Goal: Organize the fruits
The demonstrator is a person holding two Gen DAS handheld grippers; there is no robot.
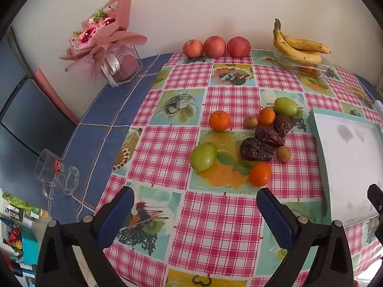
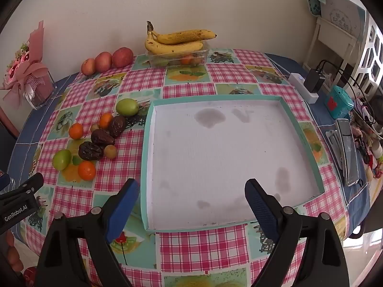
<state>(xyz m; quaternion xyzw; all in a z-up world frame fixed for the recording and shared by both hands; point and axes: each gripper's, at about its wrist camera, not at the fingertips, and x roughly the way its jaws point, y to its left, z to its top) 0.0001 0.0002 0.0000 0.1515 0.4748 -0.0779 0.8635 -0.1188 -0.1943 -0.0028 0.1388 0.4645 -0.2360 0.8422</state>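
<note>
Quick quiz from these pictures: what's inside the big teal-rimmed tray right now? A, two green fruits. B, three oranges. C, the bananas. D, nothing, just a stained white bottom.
D: the tray holds no fruit, only its stained white floor; the oranges, green fruits and dates all lie on the tablecloth beside it, and the bananas sit on a clear container by the wall.
</note>
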